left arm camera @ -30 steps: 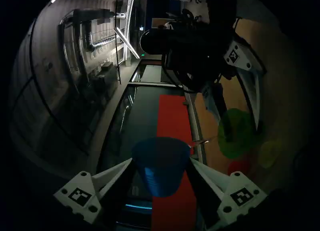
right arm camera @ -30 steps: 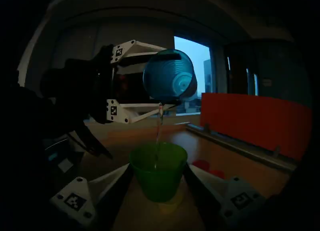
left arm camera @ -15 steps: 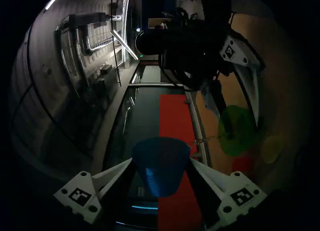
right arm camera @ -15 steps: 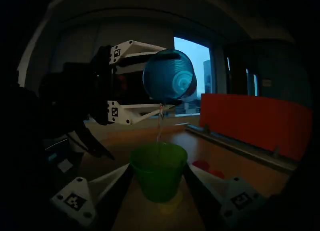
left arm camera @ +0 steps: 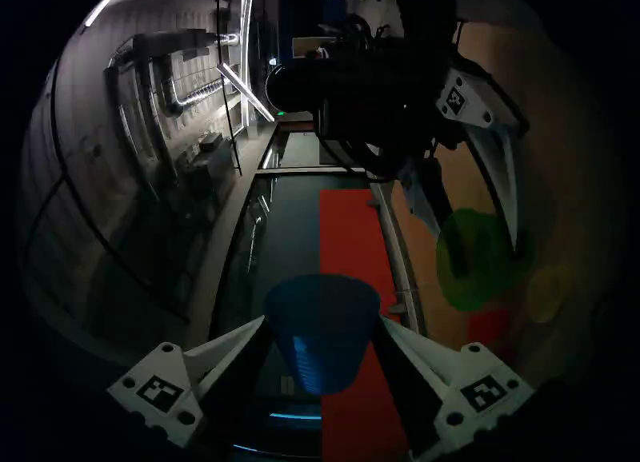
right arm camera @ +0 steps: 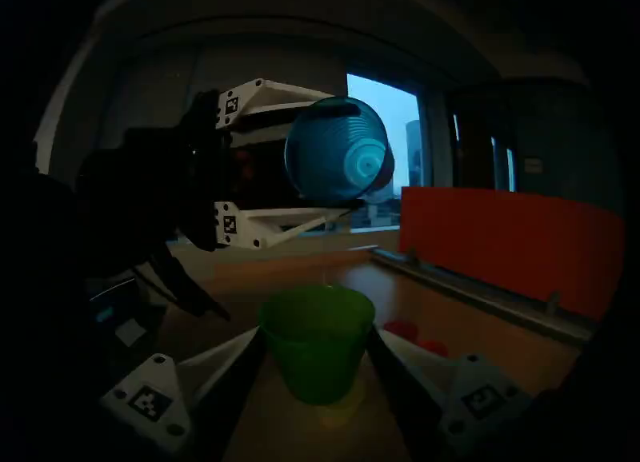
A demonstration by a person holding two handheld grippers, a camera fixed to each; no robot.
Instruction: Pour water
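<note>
The ribbed blue plastic cup (right arm camera: 340, 160) is held tipped on its side in the jaws of the left gripper (right arm camera: 334, 155), above the translucent green plastic cup (right arm camera: 316, 350), which is gripped in the jaws of the right gripper (right arm camera: 316, 332) over the wooden desk (right arm camera: 392, 290). The thin stream seen a moment ago is gone, so the pour is judged finished. Nothing is found between the cups; a red panel (right arm camera: 512, 238) is set well clear at the right.

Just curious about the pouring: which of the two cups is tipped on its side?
The blue cup: it is held sideways in the air, while the green cup below it stands upright.
</note>
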